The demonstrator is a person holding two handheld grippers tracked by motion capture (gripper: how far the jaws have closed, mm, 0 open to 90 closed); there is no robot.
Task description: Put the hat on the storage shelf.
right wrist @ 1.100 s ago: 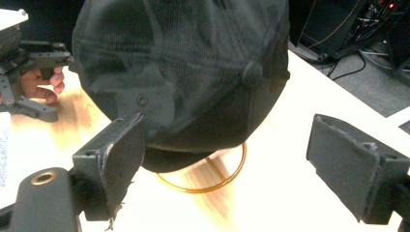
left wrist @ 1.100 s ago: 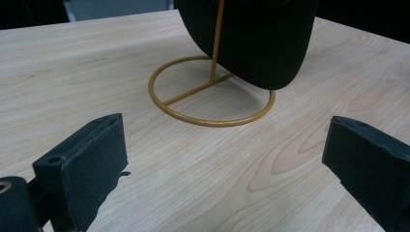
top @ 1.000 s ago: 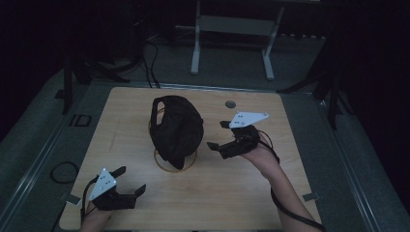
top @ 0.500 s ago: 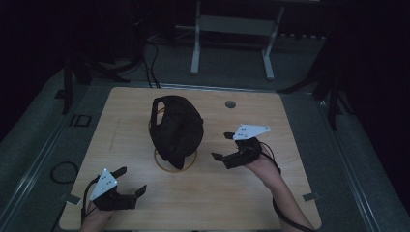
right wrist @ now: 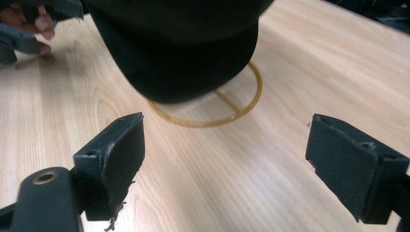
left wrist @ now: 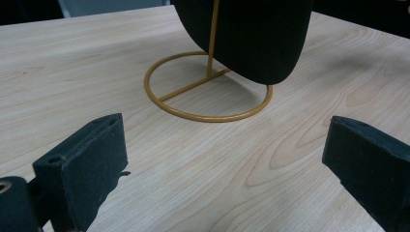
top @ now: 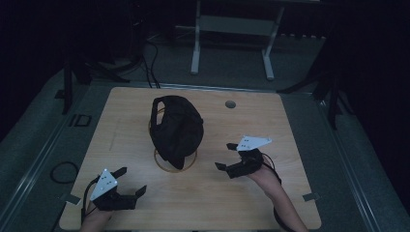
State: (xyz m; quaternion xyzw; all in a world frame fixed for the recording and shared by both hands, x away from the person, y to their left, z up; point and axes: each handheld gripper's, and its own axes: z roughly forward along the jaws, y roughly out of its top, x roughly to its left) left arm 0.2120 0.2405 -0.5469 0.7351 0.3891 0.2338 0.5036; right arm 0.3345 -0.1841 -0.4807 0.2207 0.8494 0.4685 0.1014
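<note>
Both grippers stood clear of the black fabric cap (top: 176, 129), which hung over a thin gold wire stand with a ring base (top: 175, 162) near the middle of the pale wooden counter (top: 270, 121). The cap draped down over the upright rod, its lower edge hanging just above the ring, as the left gripper view showed (left wrist: 251, 38). The ring itself lay flat on the wood (left wrist: 208, 92).

The right gripper (top: 226, 155) hovered near the stand on its right side, jaws spread wide and holding nothing, pointed toward the cap. The left gripper (top: 131, 181) sat low at the near left corner of the counter, well apart from the stand, jaws likewise wide and empty.

Judging from this, the step in hand was an approach to the cap, probably to lift it off or settle it. Doing that well would have meant bringing the right jaws in level with the hanging edge of the fabric (right wrist: 193, 72) and closing on cloth alone, not on the rod behind it. Such a light stand seemed likely to tip or slide if the cloth was pulled sideways, so a straight upward lift looked safer. The left gripper could have steadied the ring (right wrist: 241, 104) by pressing its rim to the wood. A shallow pinch seemed likely to slip off the soft cloth.
</note>
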